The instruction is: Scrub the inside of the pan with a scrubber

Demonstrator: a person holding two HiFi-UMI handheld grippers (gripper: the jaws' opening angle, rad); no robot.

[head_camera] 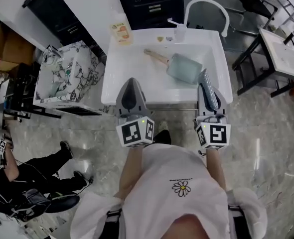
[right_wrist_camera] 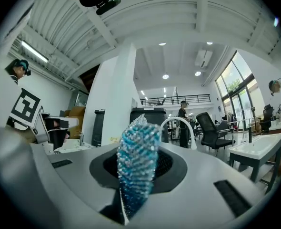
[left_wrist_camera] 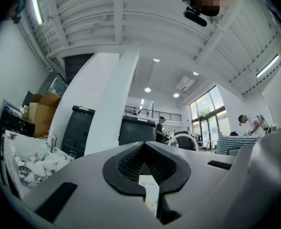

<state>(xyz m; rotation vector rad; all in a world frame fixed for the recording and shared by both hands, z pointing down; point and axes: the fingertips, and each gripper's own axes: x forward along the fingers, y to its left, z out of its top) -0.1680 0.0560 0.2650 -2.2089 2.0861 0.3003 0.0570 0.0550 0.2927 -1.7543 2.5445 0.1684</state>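
Note:
In the head view a grey-green square pan with a wooden handle lies inside the white sink. My right gripper hovers over the sink's front right edge, just right of the pan, shut on a blue sparkly scrubber. The right gripper view shows the scrubber clamped upright between the jaws of the right gripper. My left gripper is over the sink's front edge, left of the pan, shut and empty. Neither gripper view shows the pan.
A white arched faucet stands at the sink's back, with a small bottle and an orange packet on the rim. A marble-patterned box sits left of the sink. A person sits at the lower left, a white table at the right.

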